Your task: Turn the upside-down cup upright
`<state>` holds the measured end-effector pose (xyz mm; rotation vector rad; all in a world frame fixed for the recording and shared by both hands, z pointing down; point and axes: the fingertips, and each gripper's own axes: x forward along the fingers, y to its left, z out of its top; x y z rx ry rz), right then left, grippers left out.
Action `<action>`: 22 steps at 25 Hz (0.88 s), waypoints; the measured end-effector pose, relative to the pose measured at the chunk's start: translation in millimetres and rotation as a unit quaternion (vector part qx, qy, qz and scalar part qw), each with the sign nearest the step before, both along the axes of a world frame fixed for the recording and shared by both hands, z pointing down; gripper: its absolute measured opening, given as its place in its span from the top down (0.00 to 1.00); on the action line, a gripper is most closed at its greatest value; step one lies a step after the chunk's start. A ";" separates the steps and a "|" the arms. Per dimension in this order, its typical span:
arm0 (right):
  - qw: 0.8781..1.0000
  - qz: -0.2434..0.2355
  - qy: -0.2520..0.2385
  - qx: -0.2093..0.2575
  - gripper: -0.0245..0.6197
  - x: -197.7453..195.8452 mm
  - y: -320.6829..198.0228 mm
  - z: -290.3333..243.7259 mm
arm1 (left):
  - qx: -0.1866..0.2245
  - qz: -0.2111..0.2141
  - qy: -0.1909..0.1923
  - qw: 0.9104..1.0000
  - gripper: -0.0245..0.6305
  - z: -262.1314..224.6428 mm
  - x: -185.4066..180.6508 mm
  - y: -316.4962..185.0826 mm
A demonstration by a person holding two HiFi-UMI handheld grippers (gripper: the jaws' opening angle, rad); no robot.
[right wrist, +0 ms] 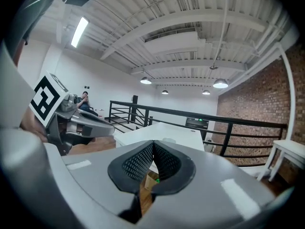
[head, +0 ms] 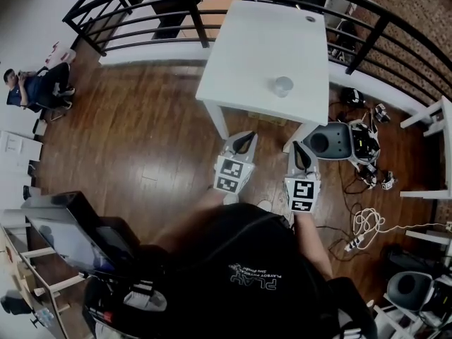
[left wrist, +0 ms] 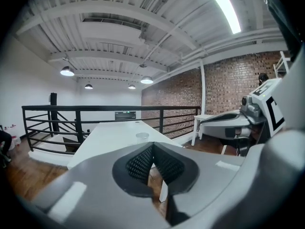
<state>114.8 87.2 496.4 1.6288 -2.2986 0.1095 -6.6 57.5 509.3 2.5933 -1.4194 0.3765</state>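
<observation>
A clear plastic cup [head: 282, 85] stands alone near the front right of the white table [head: 247, 55]. It is too small to tell which end is up. Both grippers hover over the wooden floor, short of the table's front edge. My left gripper [head: 246, 137] and my right gripper [head: 297, 147] point toward the table, side by side, both shut with nothing between their pads. In the left gripper view the cup [left wrist: 142, 136] shows just above the closed jaws. In the right gripper view the cup [right wrist: 168, 140] is a small shape on the tabletop ahead.
A black railing [head: 212, 27] curves behind and beside the table. A grey round stool [head: 329, 142], cables and a power strip [head: 357, 240] lie on the floor to the right. A person [head: 32, 87] sits far left. A small round item [head: 309, 18] sits at the table's far corner.
</observation>
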 end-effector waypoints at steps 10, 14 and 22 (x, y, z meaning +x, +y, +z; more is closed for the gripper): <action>1.000 0.014 -0.002 0.022 0.94 0.3 -6.5 -7.7 | -0.008 -0.012 0.020 1.000 0.96 5.4 -4.3 -4.9; 1.000 0.011 -0.002 0.026 0.94 -2.0 -7.8 -10.0 | -0.002 -0.013 0.017 1.000 0.96 3.6 -6.1 -4.6; 0.999 0.028 0.001 0.033 0.94 1.0 -10.6 -10.6 | 0.011 -0.007 0.013 1.000 0.96 -13.0 -3.5 -5.1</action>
